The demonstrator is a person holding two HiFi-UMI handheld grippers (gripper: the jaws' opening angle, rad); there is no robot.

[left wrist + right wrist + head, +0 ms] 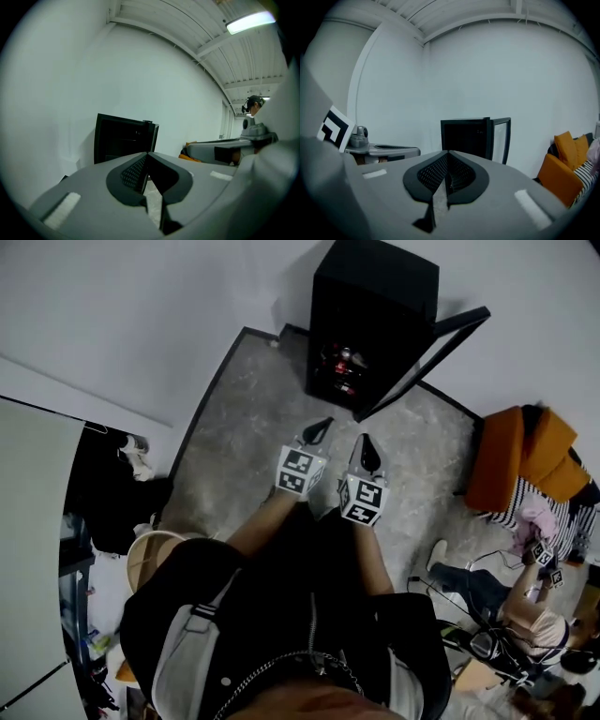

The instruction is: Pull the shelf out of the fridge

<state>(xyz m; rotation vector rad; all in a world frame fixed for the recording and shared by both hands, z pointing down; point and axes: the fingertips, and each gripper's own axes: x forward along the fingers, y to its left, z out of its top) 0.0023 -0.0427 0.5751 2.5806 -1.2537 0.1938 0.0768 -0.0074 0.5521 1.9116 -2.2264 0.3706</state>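
Left claw (325, 425) and right claw (367, 440), both closed and empty, face the open-doored fridge (370, 315), well apart

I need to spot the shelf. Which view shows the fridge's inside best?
The head view: the fridge stands open, red items visible inside. Both gripper views show the fridge far off, inside dark.
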